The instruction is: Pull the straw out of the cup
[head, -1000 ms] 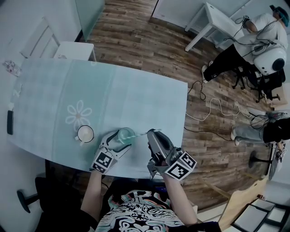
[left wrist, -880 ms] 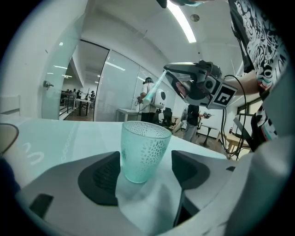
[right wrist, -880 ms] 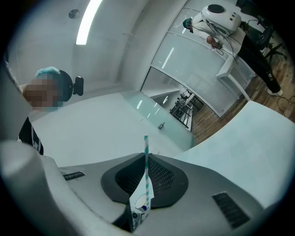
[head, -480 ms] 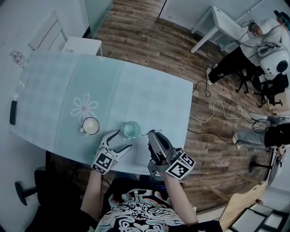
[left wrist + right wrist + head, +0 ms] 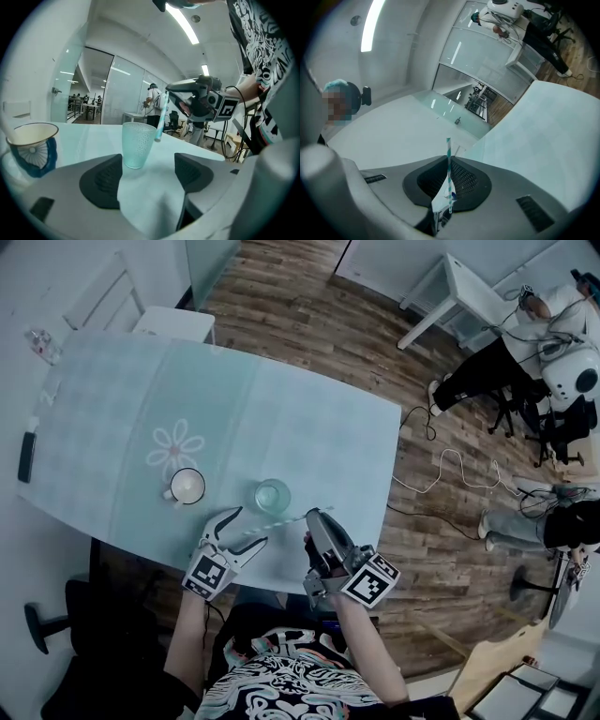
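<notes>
Our right tongs [image 5: 449, 187] are pinched on the straw [image 5: 449, 168], a thin tube striped teal and white, between their dark, ribbed gripping faces. The straw is out of the cup [image 5: 273, 495] and slants through the air just beside it, its free end near our left tongs [image 5: 145, 173]. Those stand spread, with nothing between them. The cup, a tapered, pebbled, translucent tumbler, stands upright on the pale glossy counter [image 5: 281, 427]. A round mug [image 5: 187, 487] sits apart to its left.
</notes>
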A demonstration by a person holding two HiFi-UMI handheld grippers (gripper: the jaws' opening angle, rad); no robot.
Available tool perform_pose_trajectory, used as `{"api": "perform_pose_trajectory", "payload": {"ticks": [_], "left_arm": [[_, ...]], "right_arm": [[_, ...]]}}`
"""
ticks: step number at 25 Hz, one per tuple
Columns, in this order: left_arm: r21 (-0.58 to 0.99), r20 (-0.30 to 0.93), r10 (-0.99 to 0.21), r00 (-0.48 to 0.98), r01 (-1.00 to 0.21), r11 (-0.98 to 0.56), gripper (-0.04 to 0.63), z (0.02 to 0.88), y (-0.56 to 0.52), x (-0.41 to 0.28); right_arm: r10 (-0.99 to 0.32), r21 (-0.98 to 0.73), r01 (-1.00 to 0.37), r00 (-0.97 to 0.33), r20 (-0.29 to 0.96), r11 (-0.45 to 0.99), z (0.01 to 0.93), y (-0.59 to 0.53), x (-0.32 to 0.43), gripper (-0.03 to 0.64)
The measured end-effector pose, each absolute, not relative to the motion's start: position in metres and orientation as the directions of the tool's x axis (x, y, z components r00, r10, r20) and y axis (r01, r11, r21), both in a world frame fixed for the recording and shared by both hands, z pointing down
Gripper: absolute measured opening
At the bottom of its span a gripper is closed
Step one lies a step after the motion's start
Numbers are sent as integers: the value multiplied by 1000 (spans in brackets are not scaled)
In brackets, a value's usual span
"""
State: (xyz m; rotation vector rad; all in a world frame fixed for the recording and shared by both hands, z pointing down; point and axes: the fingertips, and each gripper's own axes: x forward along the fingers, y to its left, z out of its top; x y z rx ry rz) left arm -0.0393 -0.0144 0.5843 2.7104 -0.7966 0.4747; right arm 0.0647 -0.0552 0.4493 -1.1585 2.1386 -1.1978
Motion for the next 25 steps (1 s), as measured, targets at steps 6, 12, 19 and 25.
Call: {"api": "perform_pose_trajectory", "payload": {"ticks": [6, 12, 19, 25], "left_arm": [[170, 403, -462, 790, -561, -810, 345, 583, 2, -44], [197, 412, -466, 783, -576, -793, 345, 589, 8, -45], [206, 414, -465, 782, -579, -789, 345, 593, 8, -41], [208, 416, -465, 782, -579, -788, 345, 596, 7, -43]], "right_arm": [[-835, -874, -462, -532, 137, 151, 490, -46, 77, 18], [-809, -854, -511, -540, 233, 96, 528, -46, 73, 18], [-804, -839, -544, -500, 324, 1, 564, -54, 82, 18], [-791, -824, -563, -474, 387, -66, 583, -56, 89, 21]]}}
